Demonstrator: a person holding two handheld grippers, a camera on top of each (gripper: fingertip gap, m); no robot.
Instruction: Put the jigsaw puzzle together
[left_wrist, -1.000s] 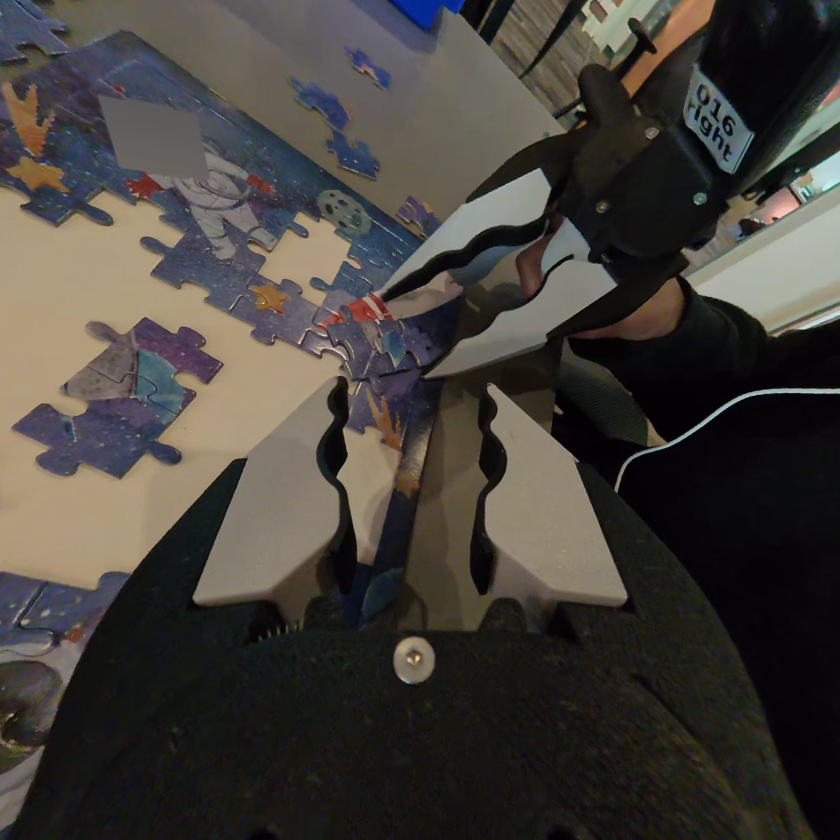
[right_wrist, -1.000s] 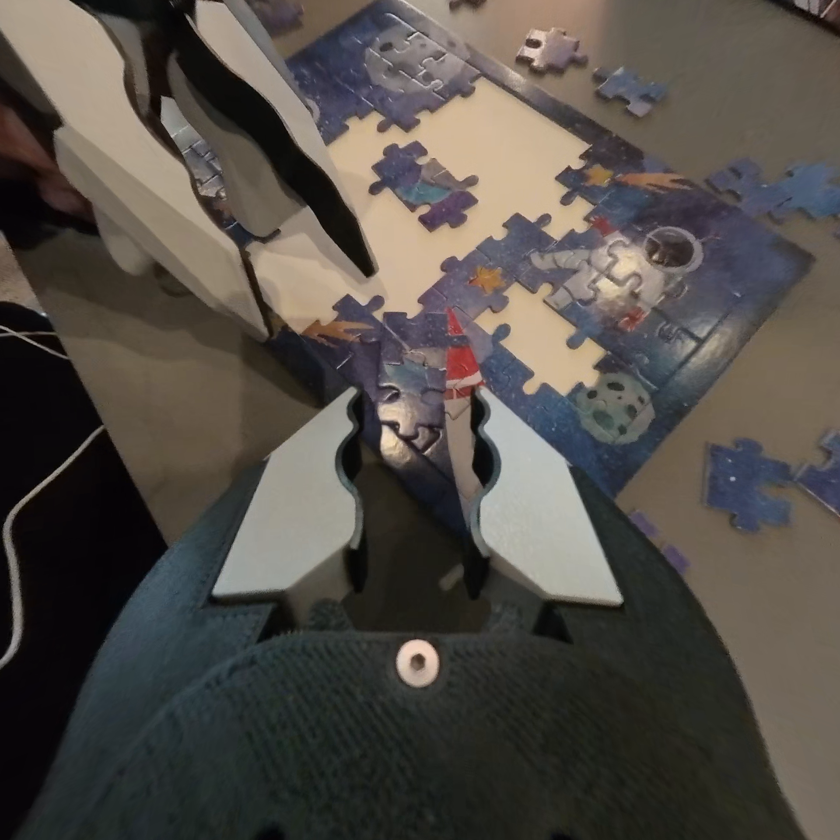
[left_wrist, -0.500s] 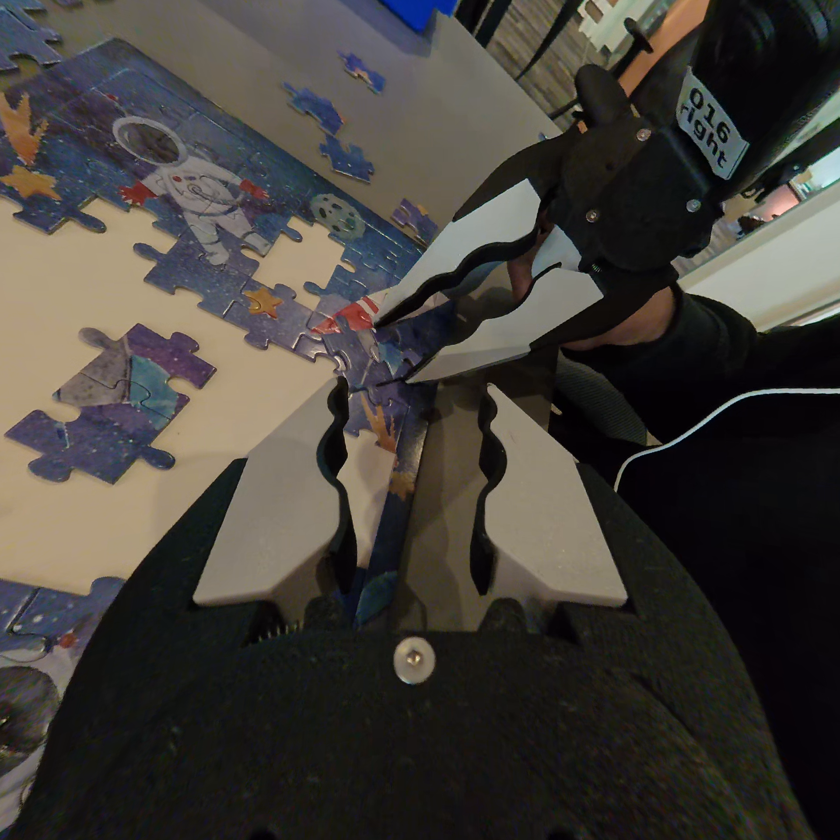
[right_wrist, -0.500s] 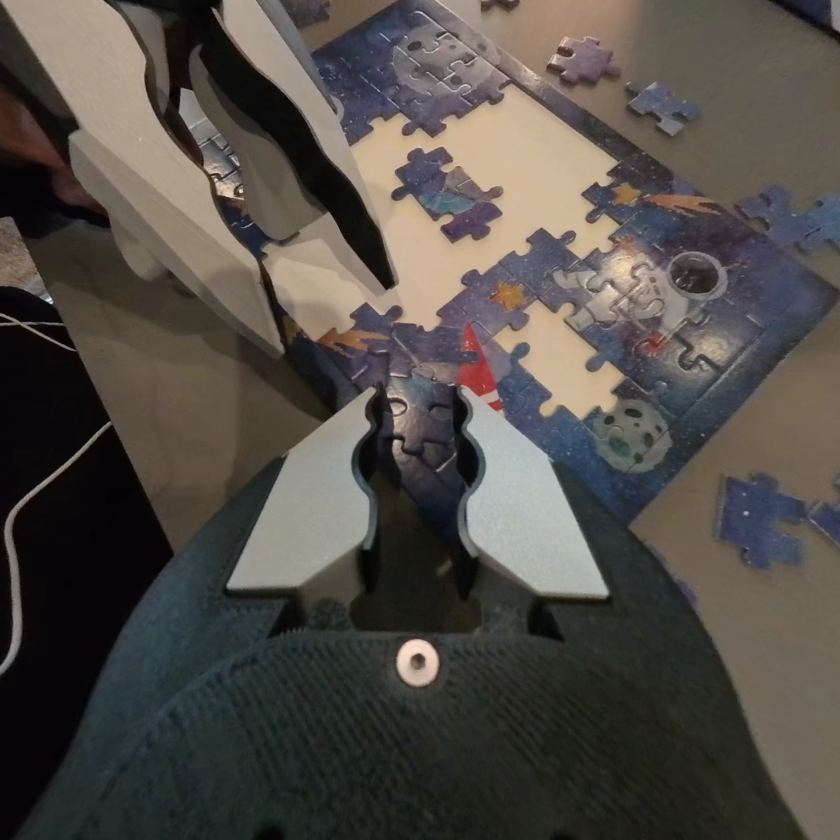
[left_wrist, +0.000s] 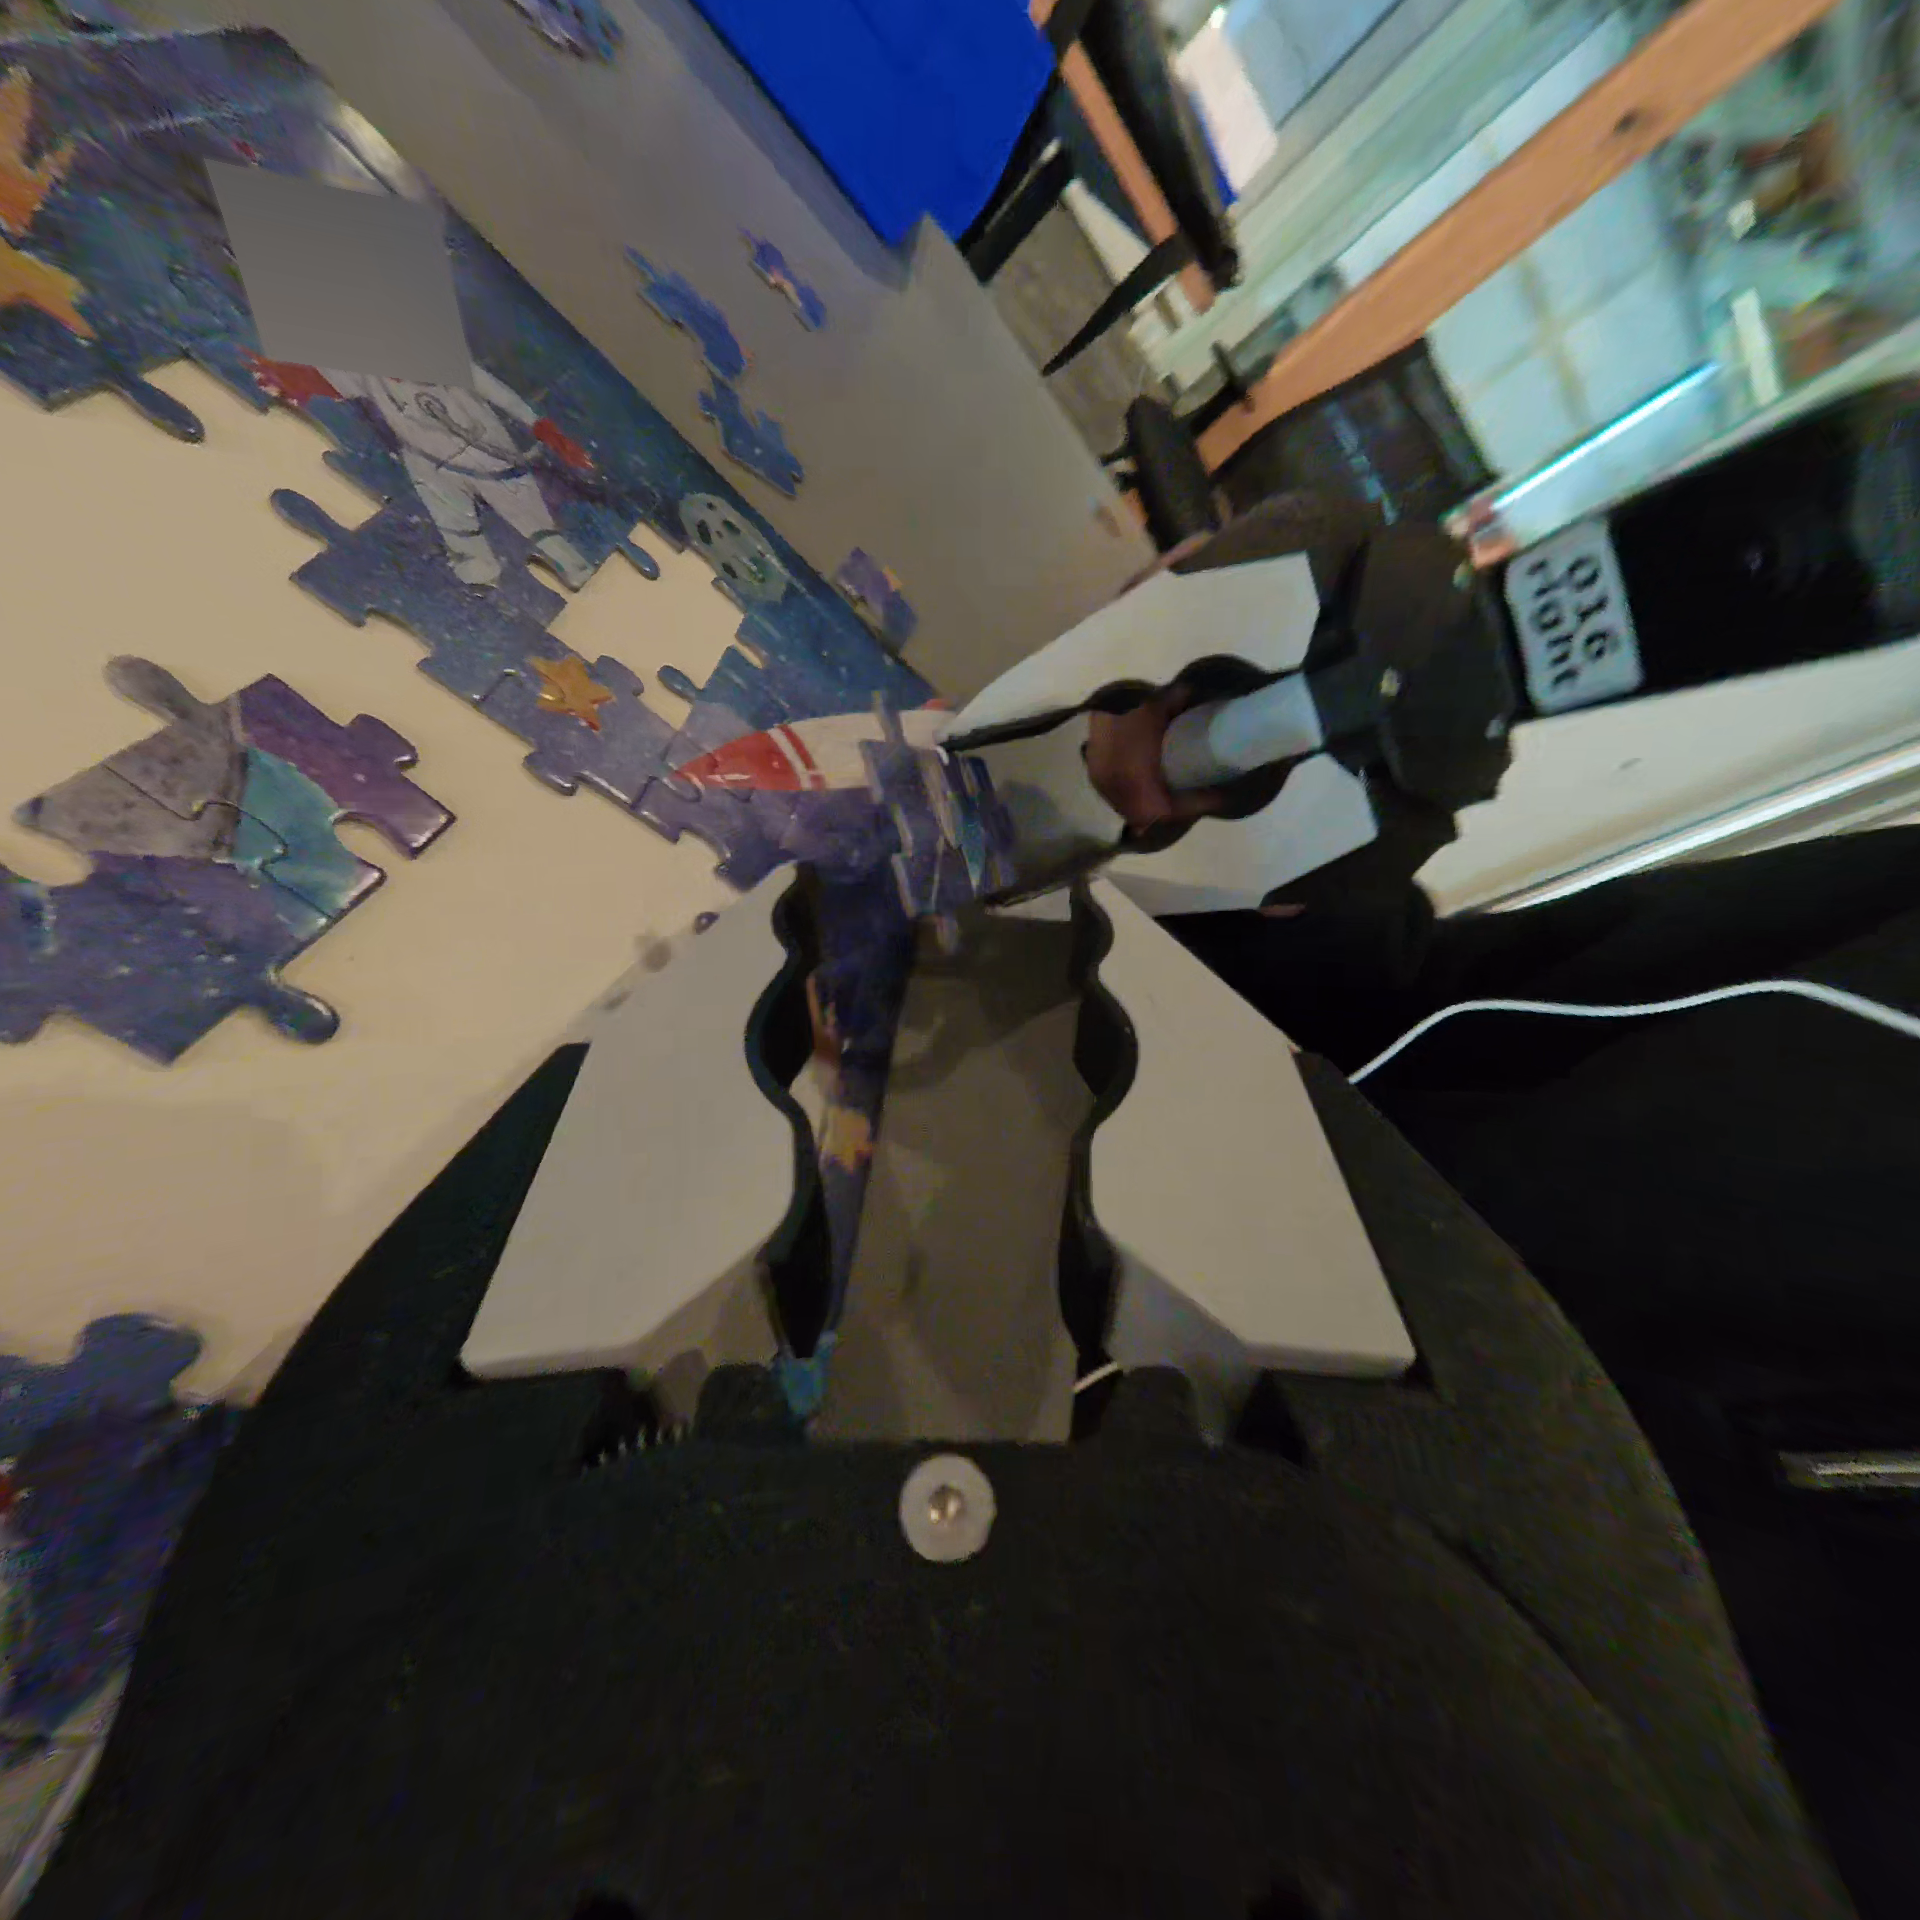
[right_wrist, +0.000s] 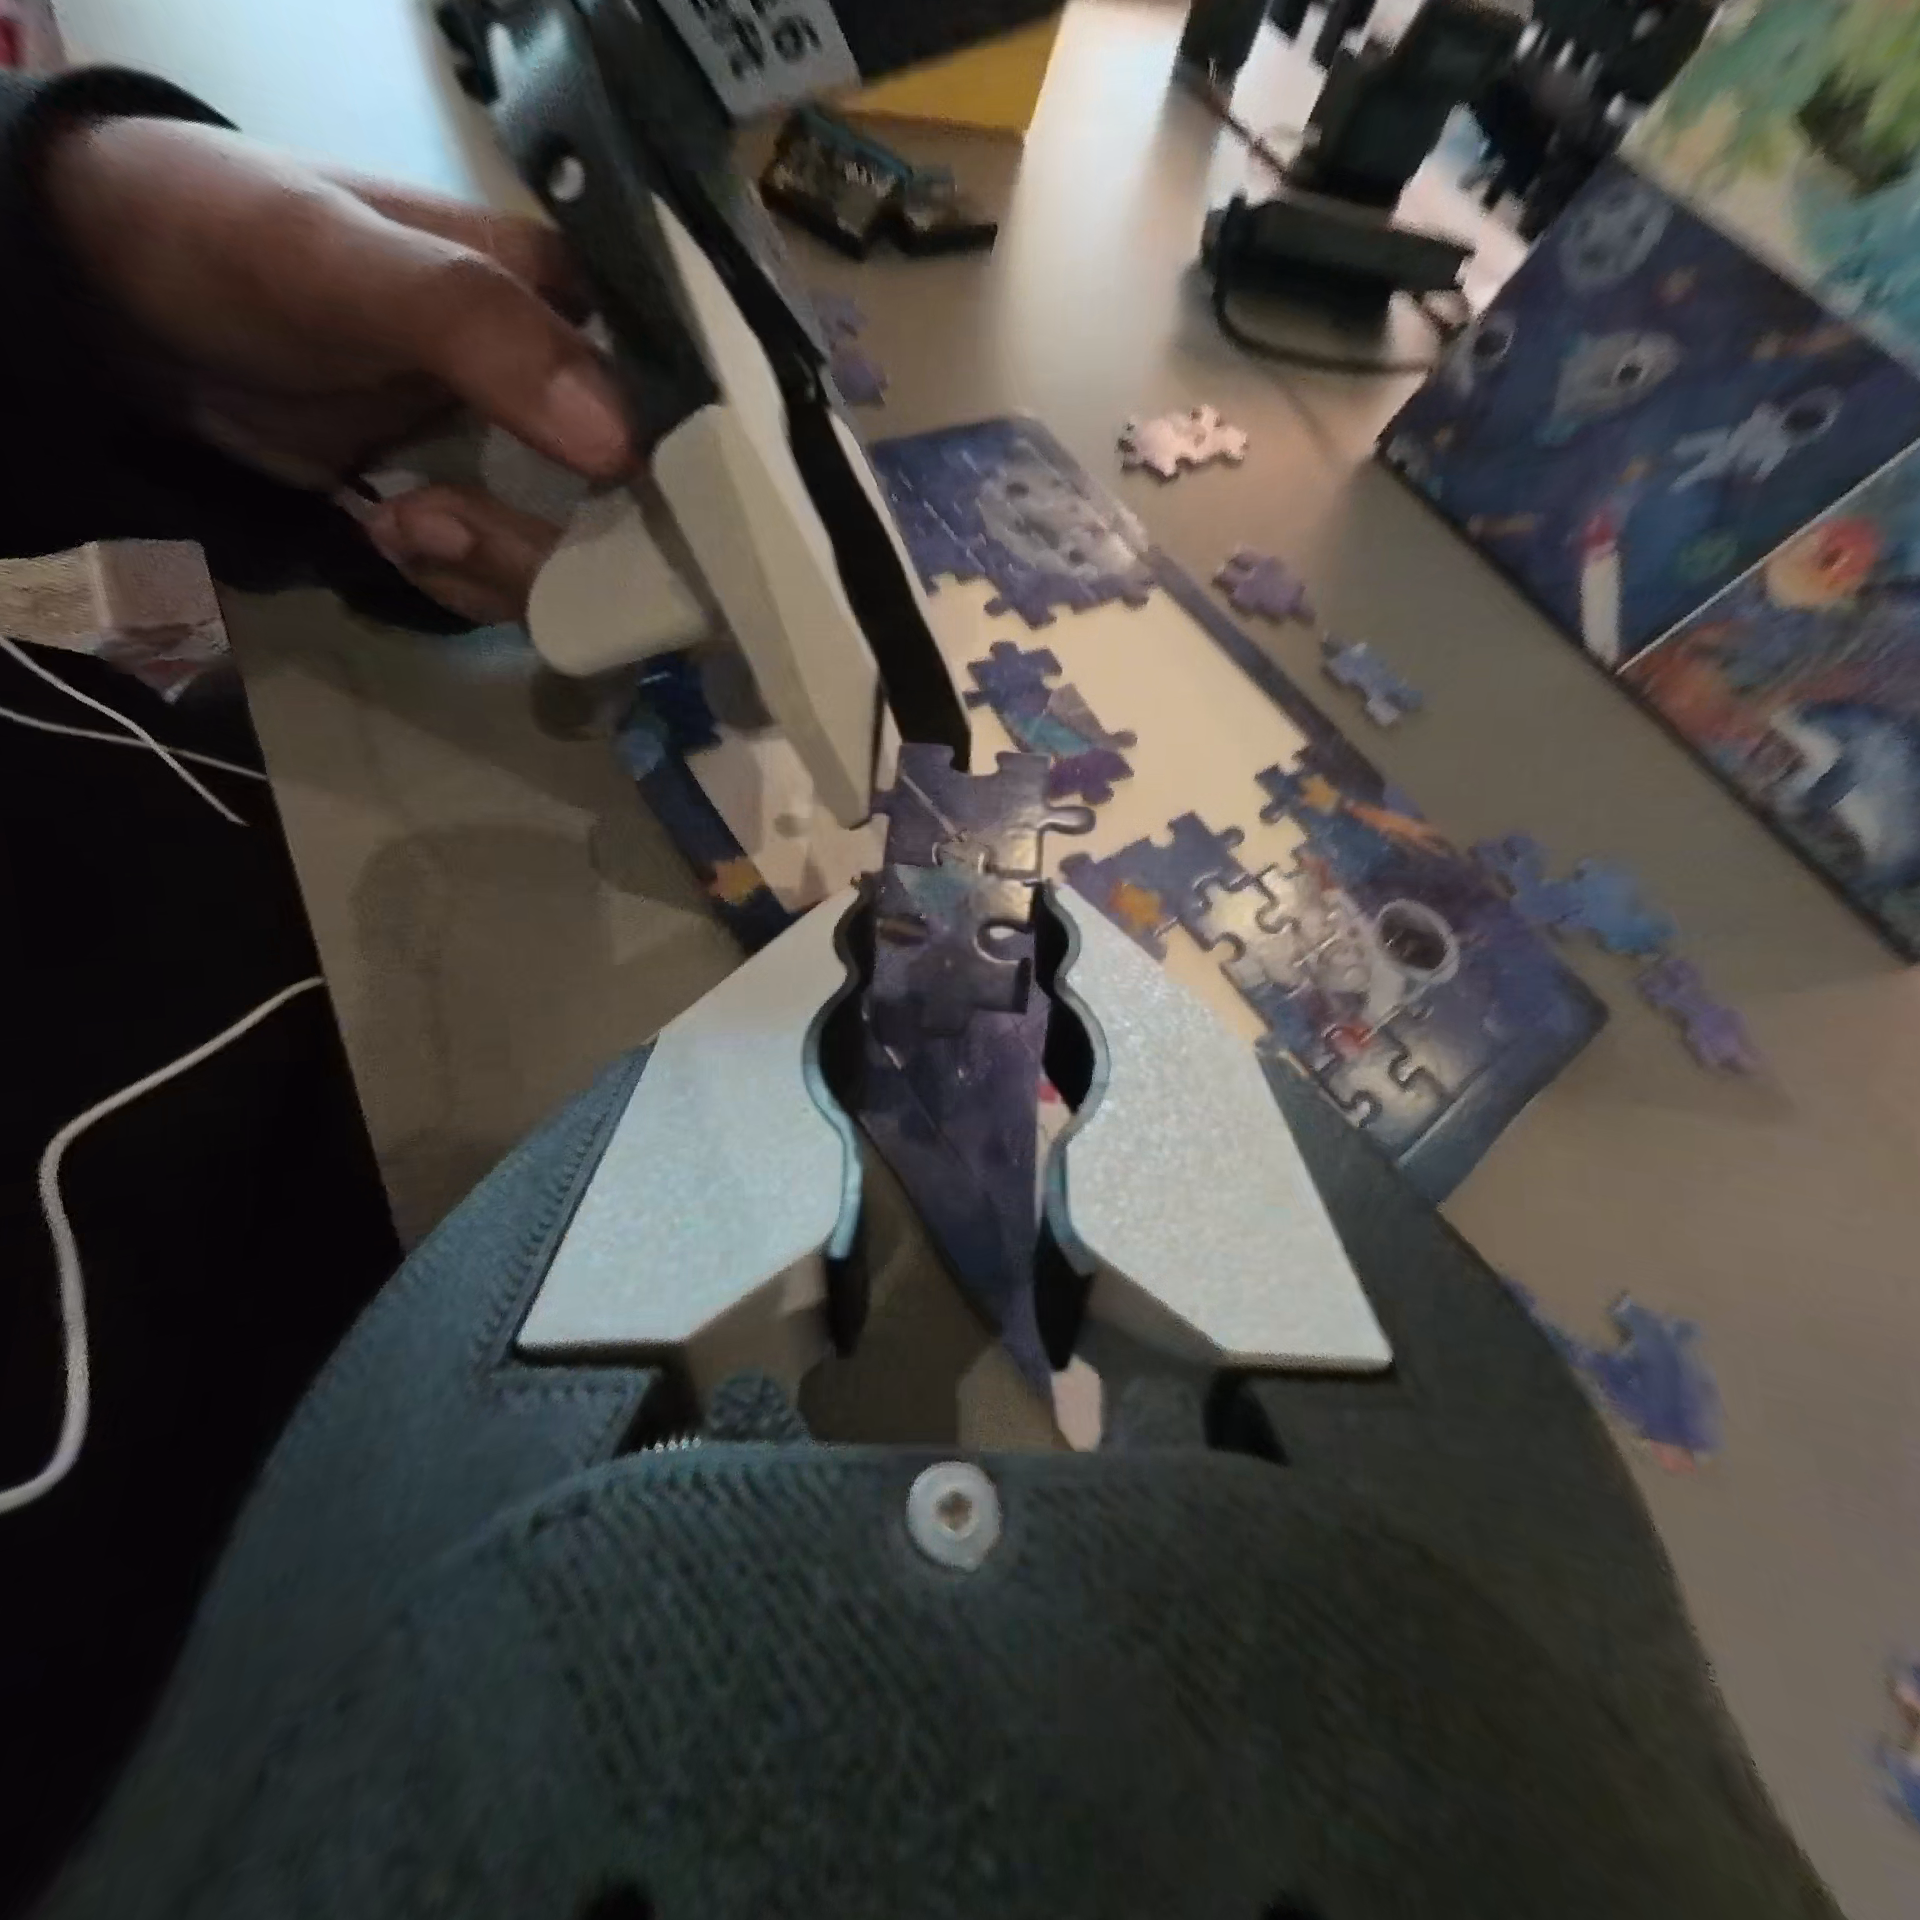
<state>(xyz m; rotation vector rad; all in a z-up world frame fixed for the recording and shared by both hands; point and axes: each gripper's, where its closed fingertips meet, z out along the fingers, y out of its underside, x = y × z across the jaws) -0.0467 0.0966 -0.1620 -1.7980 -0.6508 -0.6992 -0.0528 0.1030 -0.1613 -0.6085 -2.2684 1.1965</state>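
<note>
A partly built space jigsaw (left_wrist: 457, 623) lies on a cream board (left_wrist: 260, 1143); it also shows in the right wrist view (right_wrist: 1382, 966). My right gripper (right_wrist: 951, 899) is shut on a block of joined dark blue pieces (right_wrist: 966, 935) and holds it tilted up off the board's near edge. The block's rocket picture (left_wrist: 769, 758) shows in the left wrist view, next to the right gripper (left_wrist: 971, 810). My left gripper (left_wrist: 940, 883) is open and empty, its tips just beside the raised block. In the right wrist view its fingertips (right_wrist: 883, 748) touch the block's top edge.
Loose pieces lie on the grey table (right_wrist: 1184, 442) (right_wrist: 1371, 675) (right_wrist: 1652, 1382) (left_wrist: 748, 436). Two picture boxes (right_wrist: 1662, 416) stand at the right. A dark device with a cable (right_wrist: 1340, 239) sits at the back. A joined island of pieces (left_wrist: 208, 831) lies on the board. A white cable (right_wrist: 104, 1143) hangs at the table's near edge. Less than 4 cm separates the two grippers' tips. It is some 8 centimeters from my left tips to the partly built space jigsaw (left_wrist: 457, 623).
My right gripper has closed on the block by the rocket and tipped it up off the board. My left gripper has come in close against the block.
</note>
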